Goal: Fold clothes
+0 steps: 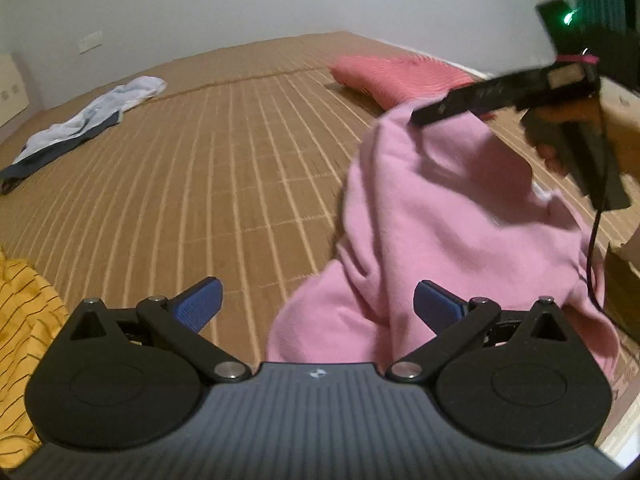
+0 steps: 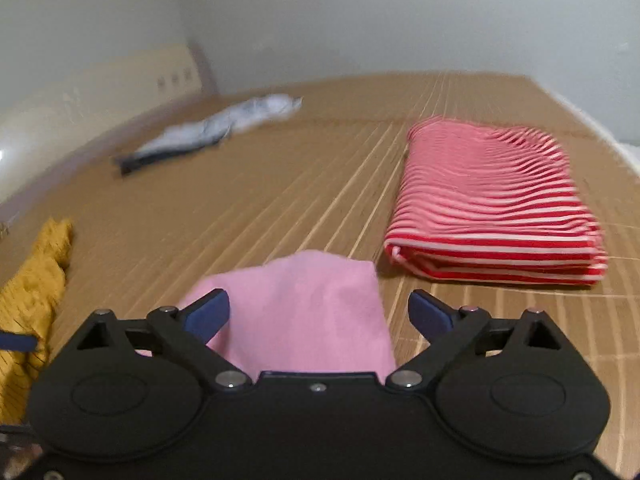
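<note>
A pink fleece garment [image 1: 440,216] is bunched up and raised above a brown bamboo mat [image 1: 208,152] on the bed. My left gripper [image 1: 318,306] is open, its blue pads wide apart, with the garment's lower part just ahead of them. My right gripper [image 2: 318,314] is also open; pink cloth [image 2: 304,312] drapes between its pads. In the left wrist view the right gripper's body [image 1: 520,92] sits at the top of the raised cloth.
A folded red-and-white striped garment [image 2: 496,204] lies on the mat at the right. A light blue and navy garment [image 1: 84,120] lies crumpled at the far left. A yellow striped garment [image 1: 24,332] lies at the near left. A headboard and walls border the bed.
</note>
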A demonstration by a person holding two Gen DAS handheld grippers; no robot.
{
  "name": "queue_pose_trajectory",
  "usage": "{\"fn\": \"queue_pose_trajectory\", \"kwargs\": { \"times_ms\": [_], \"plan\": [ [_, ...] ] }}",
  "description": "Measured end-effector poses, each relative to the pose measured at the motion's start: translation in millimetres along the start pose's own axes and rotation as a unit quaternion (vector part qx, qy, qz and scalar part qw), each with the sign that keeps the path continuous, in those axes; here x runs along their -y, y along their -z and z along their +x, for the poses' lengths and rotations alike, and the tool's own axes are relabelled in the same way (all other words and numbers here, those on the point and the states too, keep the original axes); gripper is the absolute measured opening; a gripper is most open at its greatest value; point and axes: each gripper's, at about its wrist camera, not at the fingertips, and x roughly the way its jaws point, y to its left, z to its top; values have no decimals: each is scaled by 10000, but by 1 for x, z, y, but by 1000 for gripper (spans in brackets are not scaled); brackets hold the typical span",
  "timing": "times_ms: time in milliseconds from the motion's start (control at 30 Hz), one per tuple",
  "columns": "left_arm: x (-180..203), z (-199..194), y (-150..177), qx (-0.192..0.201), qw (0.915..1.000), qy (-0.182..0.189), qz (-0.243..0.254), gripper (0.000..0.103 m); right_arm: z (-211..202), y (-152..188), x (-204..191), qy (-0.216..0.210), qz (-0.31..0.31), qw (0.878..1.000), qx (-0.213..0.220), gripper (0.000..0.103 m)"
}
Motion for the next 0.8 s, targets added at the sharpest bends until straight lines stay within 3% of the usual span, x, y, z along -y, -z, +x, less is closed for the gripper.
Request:
{"fn": "queue_pose_trajectory", "kwargs": {
  "times_ms": [67, 167, 233, 367, 433, 500, 667, 800],
  "plan": [
    [-5, -9, -2, 147, 9998, -101, 3, 103, 7, -4, -6, -564, -58, 9983, -97, 43],
    [-11, -22, -1, 430, 9990, -71, -20, 103, -5, -12, -40, -1303, -627, 9893, 205, 6],
    [-14, -29, 2, 535, 9985, -63, -31, 103, -23, -22, -65, -2178, -789, 9718, 445, 1],
    [-20, -42, 5, 618, 9979, -167, -25, 103, -76, -47, -115, -3252, -1312, 9307, 1038, 1],
    [-22, -48, 8, 658, 9977, -167, -75, 103, -103, -55, -132, -3110, -1721, 9262, 1254, 4],
    [-24, -52, 11, 631, 9979, -76, -154, 103, -110, -58, -134, -2672, -1991, 9352, 1203, 11],
    [-19, -41, 11, 430, 9990, -8, -79, 103, -77, -40, -109, -1570, -2150, 9631, 387, 58],
    [-18, -28, 10, 282, 9996, -13, -11, 103, -39, -29, -76, -1346, -1692, 9762, -157, 70]
  ]
}}
